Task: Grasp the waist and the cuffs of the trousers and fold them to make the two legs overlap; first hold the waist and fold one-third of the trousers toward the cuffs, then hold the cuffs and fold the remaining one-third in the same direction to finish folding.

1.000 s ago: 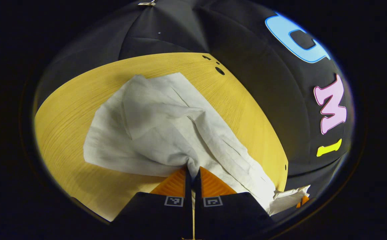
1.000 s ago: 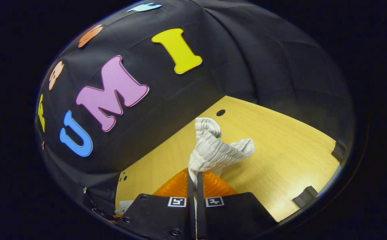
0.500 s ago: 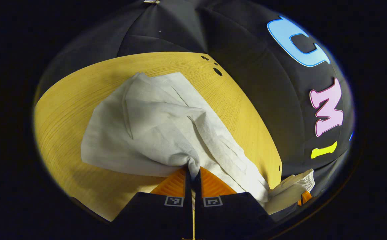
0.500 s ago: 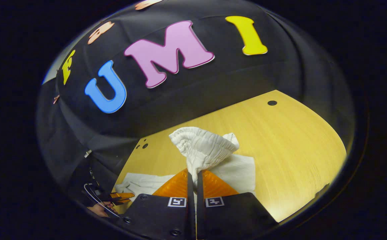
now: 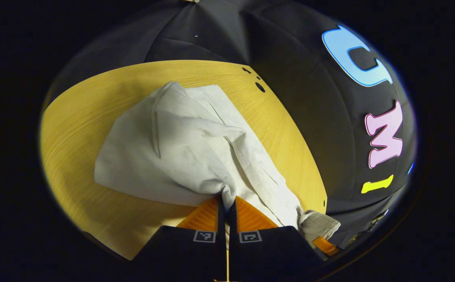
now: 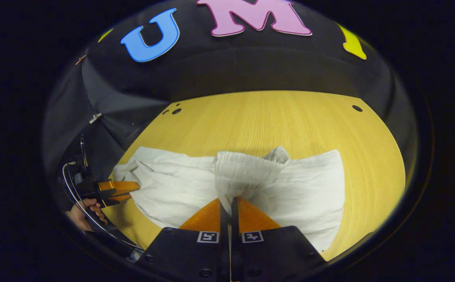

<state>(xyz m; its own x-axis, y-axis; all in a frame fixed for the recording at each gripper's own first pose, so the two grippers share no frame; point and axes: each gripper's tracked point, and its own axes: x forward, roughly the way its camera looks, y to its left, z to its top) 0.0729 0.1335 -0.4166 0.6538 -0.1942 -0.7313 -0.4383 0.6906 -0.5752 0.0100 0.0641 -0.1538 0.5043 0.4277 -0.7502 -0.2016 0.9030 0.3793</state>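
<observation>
Both jaws are clamped tight on cloth right now. In the left gripper view my left gripper (image 5: 226, 197) has its fingers pressed together on a bunched edge of the trousers (image 5: 180, 145), and the pale fabric fans out from that pinch across the wooden table (image 5: 74, 129), wrinkled and partly doubled over itself. Which end I'm holding there, I honestly can't tell. In the right gripper view my right gripper (image 6: 227, 201) is pinching the gathered elastic waist (image 6: 247, 170), which stands up a bit above the rest of the trousers lying flat on the table. Off to the left in that same view, the left gripper's fingers grip the far end of the cloth, with my hand (image 6: 82, 213) behind it.
</observation>
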